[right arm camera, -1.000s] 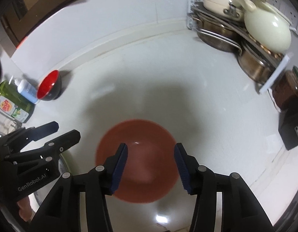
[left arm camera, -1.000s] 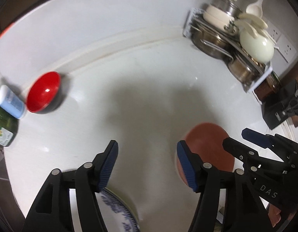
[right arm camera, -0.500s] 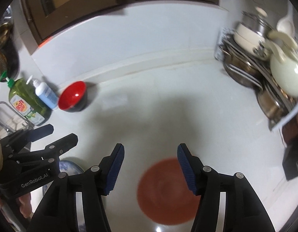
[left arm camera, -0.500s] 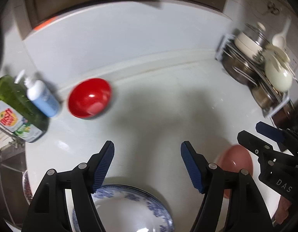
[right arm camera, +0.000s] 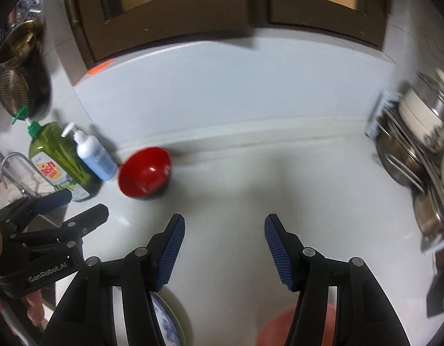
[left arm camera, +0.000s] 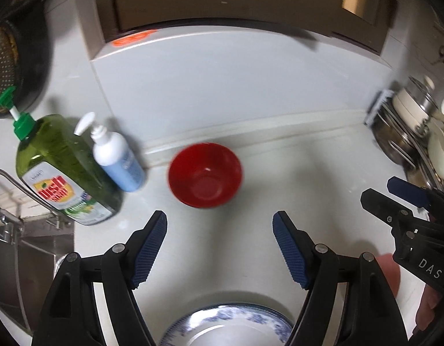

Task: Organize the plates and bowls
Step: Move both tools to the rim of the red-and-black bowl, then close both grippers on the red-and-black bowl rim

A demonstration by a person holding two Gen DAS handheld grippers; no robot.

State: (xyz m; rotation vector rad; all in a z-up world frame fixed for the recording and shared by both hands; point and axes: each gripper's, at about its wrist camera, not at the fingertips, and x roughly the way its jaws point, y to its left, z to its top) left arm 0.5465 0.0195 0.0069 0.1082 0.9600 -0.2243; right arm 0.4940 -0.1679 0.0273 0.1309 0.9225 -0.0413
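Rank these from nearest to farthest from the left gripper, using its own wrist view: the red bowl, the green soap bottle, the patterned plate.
1. Patterned plate: just below the left gripper.
2. Red bowl: straight ahead, near the wall.
3. Green soap bottle: far left, by the sink.

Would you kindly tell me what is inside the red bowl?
The red bowl looks empty: only its glossy red inside and a small glint show. Its near wall hides nothing much, though motion blur softens detail.
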